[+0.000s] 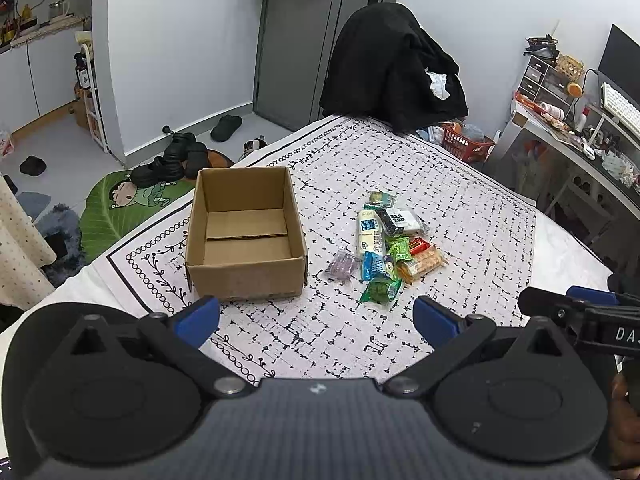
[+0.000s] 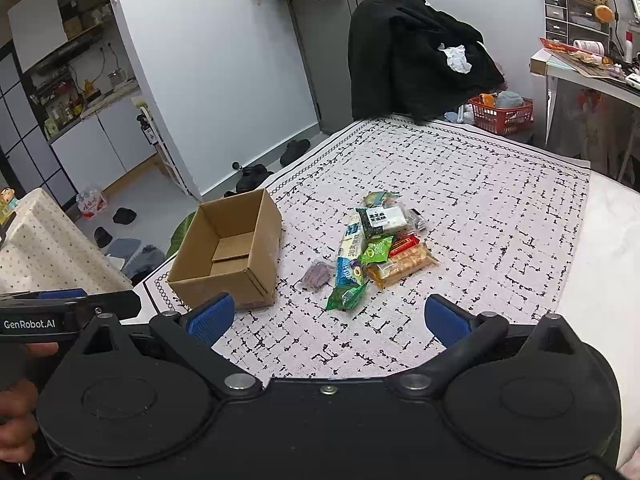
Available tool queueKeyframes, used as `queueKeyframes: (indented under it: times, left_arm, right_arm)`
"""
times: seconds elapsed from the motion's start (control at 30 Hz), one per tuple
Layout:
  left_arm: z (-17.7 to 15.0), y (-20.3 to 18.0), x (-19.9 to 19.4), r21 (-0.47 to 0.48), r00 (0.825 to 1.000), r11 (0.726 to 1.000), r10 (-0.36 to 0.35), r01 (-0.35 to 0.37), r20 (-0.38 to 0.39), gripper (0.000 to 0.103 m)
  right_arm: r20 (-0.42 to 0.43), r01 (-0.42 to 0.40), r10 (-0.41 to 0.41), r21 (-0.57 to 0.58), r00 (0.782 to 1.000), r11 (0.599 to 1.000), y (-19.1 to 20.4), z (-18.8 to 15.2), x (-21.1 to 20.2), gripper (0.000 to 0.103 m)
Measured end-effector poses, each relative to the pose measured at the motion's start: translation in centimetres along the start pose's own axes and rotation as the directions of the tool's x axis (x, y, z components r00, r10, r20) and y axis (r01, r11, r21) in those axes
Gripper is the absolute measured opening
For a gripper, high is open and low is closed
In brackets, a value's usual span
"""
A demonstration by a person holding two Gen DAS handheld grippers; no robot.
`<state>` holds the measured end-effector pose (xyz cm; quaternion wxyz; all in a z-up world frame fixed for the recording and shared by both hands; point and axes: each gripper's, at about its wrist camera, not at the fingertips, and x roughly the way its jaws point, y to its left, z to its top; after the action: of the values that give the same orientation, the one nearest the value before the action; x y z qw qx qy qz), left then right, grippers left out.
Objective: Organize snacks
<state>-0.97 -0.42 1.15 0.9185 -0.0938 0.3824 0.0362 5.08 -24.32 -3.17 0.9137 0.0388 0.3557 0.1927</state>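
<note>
An empty open cardboard box point(image 1: 244, 236) point(image 2: 228, 252) stands on the patterned cloth, left of a pile of snack packets point(image 1: 390, 242) point(image 2: 378, 242). The pile holds green, blue-white, orange and dark packets; a small purple packet point(image 1: 342, 268) point(image 2: 317, 274) lies between pile and box. My left gripper point(image 1: 316, 320) is open and empty, hovering near the cloth's front edge, short of the box and pile. My right gripper point(image 2: 328, 320) is open and empty, also in front of the pile. Each gripper's side shows at the other view's edge.
The patterned cloth point(image 1: 440, 184) covers a bed. A chair draped in black clothes point(image 1: 394, 68) stands at the far end, with a red basket point(image 1: 466, 142) and a cluttered desk point(image 1: 576, 128) to the right. Shoes and a green mat point(image 1: 132, 196) lie on the floor to the left.
</note>
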Motion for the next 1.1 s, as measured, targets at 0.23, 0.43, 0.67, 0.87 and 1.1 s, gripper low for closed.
queueKeyframes:
  times: [0.23, 0.43, 0.67, 0.87, 1.1]
  left_arm:
    - [0.0, -0.1, -0.1, 0.001, 1.0, 1.0, 0.0, 0.0, -0.001, 0.102]
    - [0.0, -0.5, -0.2, 0.003, 1.0, 1.0, -0.001, 0.001, 0.002, 0.102]
    - [0.2, -0.9, 0.1, 0.007, 1.0, 1.0, -0.004, 0.004, -0.005, 0.102]
    - [0.3, -1.3, 0.9, 0.026, 1.0, 1.0, 0.0, 0.0, -0.017, 0.102]
    - [0.6, -2.0, 2.1, 0.038, 1.0, 0.999, 0.007, -0.005, -0.03, 0.102]
  right_arm:
    - [0.002, 0.0, 0.0, -0.003, 1.0, 1.0, 0.0, 0.0, -0.2, 0.103]
    - [0.006, -0.001, 0.001, 0.0, 1.0, 1.0, -0.3, 0.1, -0.3, 0.103]
    - [0.006, 0.005, -0.005, 0.01, 1.0, 1.0, -1.0, 0.3, -0.1, 0.103]
    - [-0.002, 0.009, -0.009, 0.028, 1.0, 1.0, -1.9, 0.1, 0.7, 0.103]
    - [-0.009, 0.012, -0.012, 0.045, 1.0, 0.999, -3.2, 0.2, 1.6, 0.103]
